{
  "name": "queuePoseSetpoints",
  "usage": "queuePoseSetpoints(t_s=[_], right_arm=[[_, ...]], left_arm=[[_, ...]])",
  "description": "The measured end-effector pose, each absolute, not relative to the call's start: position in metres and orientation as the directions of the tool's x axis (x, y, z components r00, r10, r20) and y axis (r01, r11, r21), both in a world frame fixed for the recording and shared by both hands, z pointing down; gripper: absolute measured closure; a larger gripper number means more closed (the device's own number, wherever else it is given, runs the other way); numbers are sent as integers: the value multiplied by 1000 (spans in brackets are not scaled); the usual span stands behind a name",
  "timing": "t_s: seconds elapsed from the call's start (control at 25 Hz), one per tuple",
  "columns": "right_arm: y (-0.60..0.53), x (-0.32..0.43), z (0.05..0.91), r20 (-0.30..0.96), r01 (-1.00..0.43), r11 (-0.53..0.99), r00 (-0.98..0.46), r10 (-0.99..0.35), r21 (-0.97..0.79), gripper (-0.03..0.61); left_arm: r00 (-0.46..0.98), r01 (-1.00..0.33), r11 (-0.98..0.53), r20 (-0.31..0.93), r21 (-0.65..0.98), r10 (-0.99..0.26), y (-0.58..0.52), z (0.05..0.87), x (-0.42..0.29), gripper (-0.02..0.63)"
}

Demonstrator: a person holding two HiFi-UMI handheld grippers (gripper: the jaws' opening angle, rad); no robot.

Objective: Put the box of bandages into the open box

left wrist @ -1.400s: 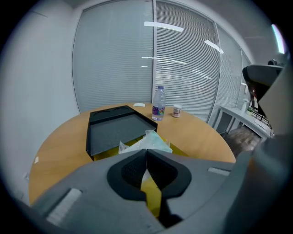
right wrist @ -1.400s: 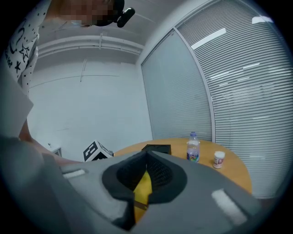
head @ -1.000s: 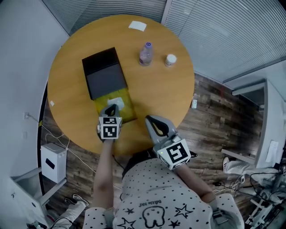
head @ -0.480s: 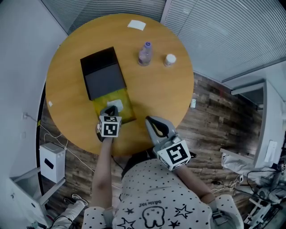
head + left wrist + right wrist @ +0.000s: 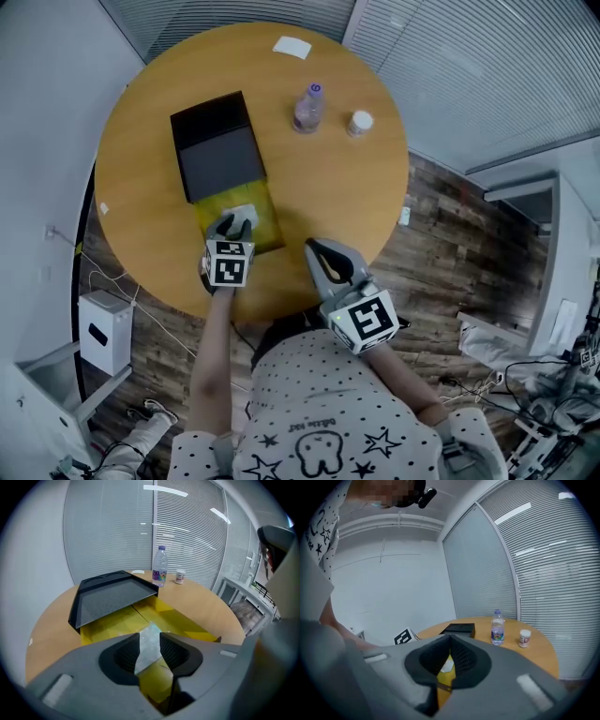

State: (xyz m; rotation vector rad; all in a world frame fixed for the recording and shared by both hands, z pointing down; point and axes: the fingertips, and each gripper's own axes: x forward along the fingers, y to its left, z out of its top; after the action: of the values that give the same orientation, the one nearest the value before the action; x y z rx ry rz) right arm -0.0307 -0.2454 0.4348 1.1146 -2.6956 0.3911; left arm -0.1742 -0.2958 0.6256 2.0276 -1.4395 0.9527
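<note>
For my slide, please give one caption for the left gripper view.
Left claw, jaws just opened, with the bandage box between them, lying in the yellow open box.

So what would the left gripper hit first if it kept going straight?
Probably the box of bandages, lying in the yellow open box just ahead. The jaws of the left gripper have just been opening, with it between them.

We read no legible words. The left gripper (image 5: 233,226) and right gripper (image 5: 319,251) carry black-and-white square markers. Print on the shirt (image 5: 328,433), bottle (image 5: 307,110) and jar (image 5: 359,123) is too small to read.
</note>
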Motion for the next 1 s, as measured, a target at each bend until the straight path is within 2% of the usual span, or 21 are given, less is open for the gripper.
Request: queuePoseSetpoints(t_s=[0.64,1.0], right_arm=[[-238,-33,432,270,-704,691,-706,-655,-165,574],[-229,-32,429,265,-706,690,-704,-659,-160,574]], left_arm=[[220,-946,-325,738,1,-638,-294,615,-174,472],[226,-950,-313,698,3,-679,-293,598,-174,527]])
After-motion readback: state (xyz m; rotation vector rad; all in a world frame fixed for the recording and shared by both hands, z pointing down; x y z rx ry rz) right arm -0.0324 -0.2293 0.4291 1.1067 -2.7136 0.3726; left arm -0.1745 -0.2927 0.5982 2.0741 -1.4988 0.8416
